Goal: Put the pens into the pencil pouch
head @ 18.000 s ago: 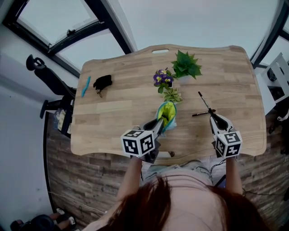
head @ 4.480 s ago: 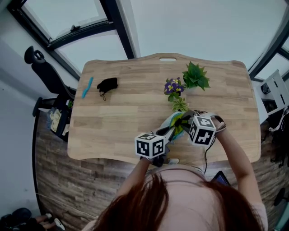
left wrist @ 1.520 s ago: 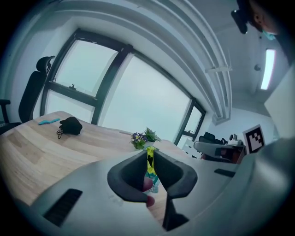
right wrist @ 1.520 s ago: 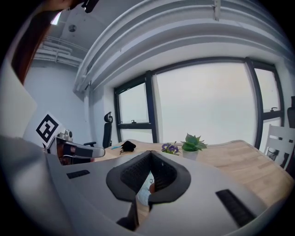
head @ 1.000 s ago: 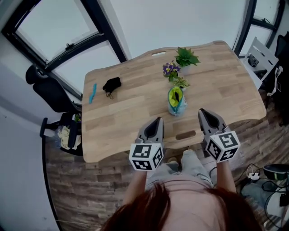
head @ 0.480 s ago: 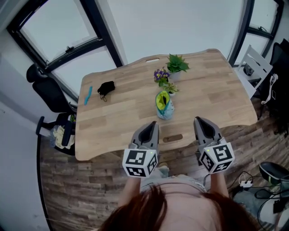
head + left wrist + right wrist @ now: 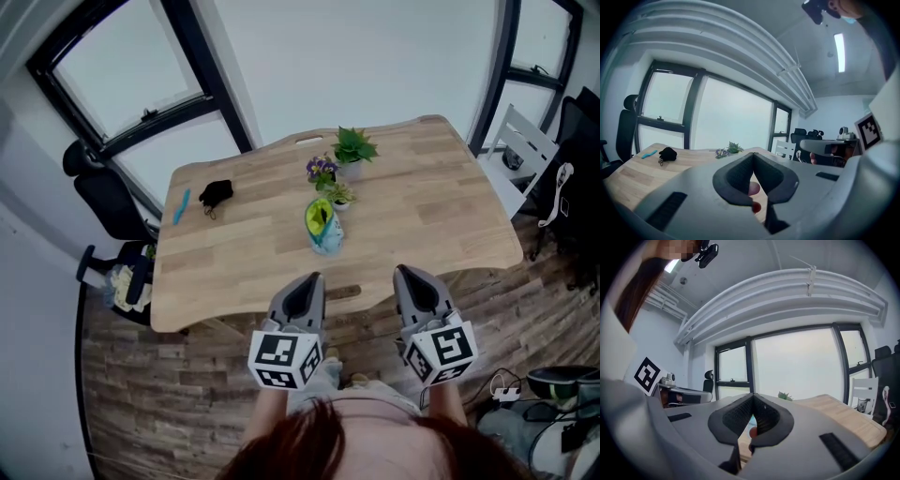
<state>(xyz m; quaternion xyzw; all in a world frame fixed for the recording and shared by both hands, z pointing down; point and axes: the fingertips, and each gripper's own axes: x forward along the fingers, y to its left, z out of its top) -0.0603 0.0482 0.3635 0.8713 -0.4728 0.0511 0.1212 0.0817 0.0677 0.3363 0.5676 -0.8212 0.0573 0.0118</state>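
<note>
The pencil pouch (image 7: 322, 226) stands upright near the middle of the wooden table (image 7: 234, 262), its mouth open on a yellow-green lining with dark pens inside. My left gripper (image 7: 313, 278) and right gripper (image 7: 406, 271) hover side by side off the table's front edge, well short of the pouch. In the left gripper view the jaws of the left gripper (image 7: 752, 155) meet at the tips with nothing between them. The right gripper (image 7: 752, 396) looks the same in its own view, shut and empty.
Behind the pouch stand a green plant (image 7: 352, 147), purple flowers (image 7: 321, 170) and a small leafy pot (image 7: 338, 195). A black clip-like item (image 7: 216, 193) and a light-blue stick (image 7: 179, 206) lie at the far left. An office chair (image 7: 108, 202) stands left, a white chair (image 7: 520, 141) right.
Both grippers have drawn back from the table toward the person and risen. The table and pouch now look smaller and farther away. The jaws stayed shut.
</note>
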